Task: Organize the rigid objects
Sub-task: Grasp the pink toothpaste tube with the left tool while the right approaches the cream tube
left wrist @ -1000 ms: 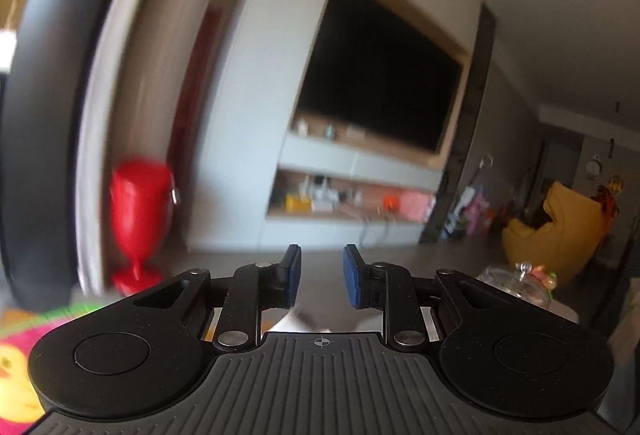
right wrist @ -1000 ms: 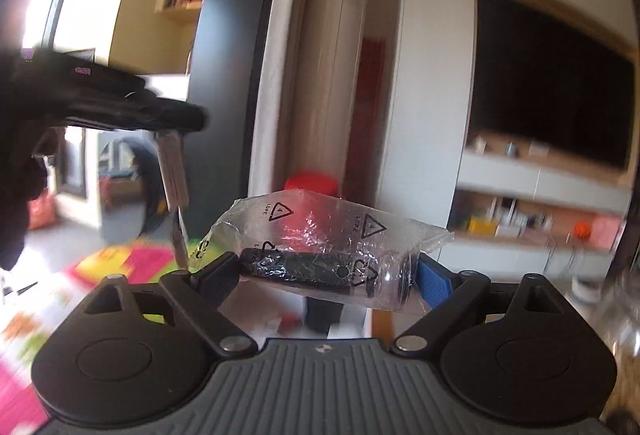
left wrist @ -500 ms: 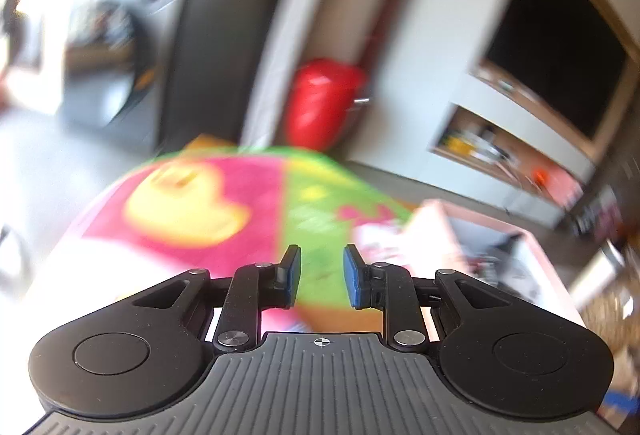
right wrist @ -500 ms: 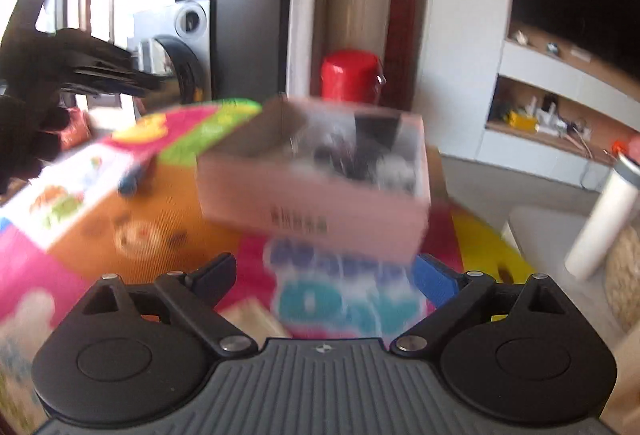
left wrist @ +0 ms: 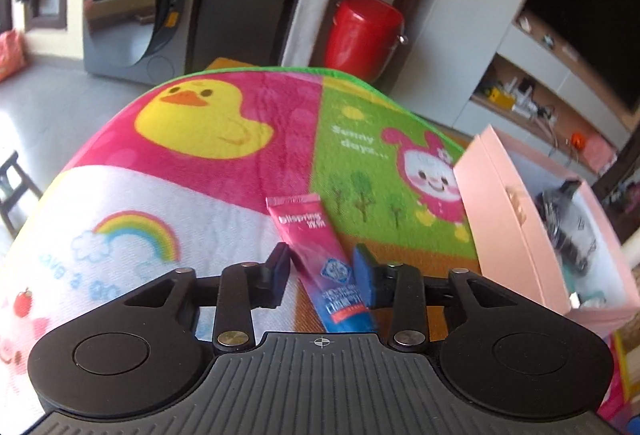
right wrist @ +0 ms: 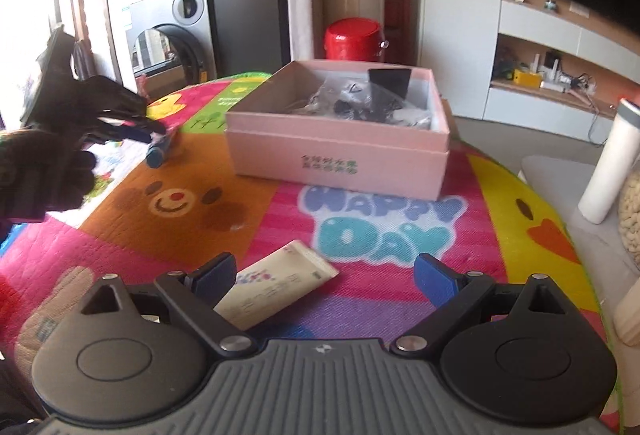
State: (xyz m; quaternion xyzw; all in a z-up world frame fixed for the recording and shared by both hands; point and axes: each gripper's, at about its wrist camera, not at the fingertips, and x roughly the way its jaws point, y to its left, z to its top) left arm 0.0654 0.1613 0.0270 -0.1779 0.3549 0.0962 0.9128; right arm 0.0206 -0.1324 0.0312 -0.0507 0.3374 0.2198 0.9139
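Observation:
A pink and blue tube [left wrist: 320,259] lies on the colourful cartoon cloth [left wrist: 200,171], between the fingers of my open left gripper [left wrist: 322,271]; whether the pads touch it I cannot tell. An open pink box [right wrist: 340,151] holds bagged dark items [right wrist: 360,103]; it also shows at the right of the left wrist view [left wrist: 532,235]. My right gripper [right wrist: 324,275] is open and empty, above a cream tube [right wrist: 276,287] lying on the cloth. The left gripper [right wrist: 156,131] and pink tube [right wrist: 160,151] show at the left of the right wrist view.
A red bin [right wrist: 352,39] stands behind the table. A washing machine [left wrist: 128,3] is at back left, a TV wall and shelves [right wrist: 560,67] at the right. A white bottle [right wrist: 608,167] and a jar stand at the right edge.
The bagged item that my right gripper held is gone from it and the jaws are empty. Both grippers have tilted down to the table. My left gripper has opened wider around the pink tube.

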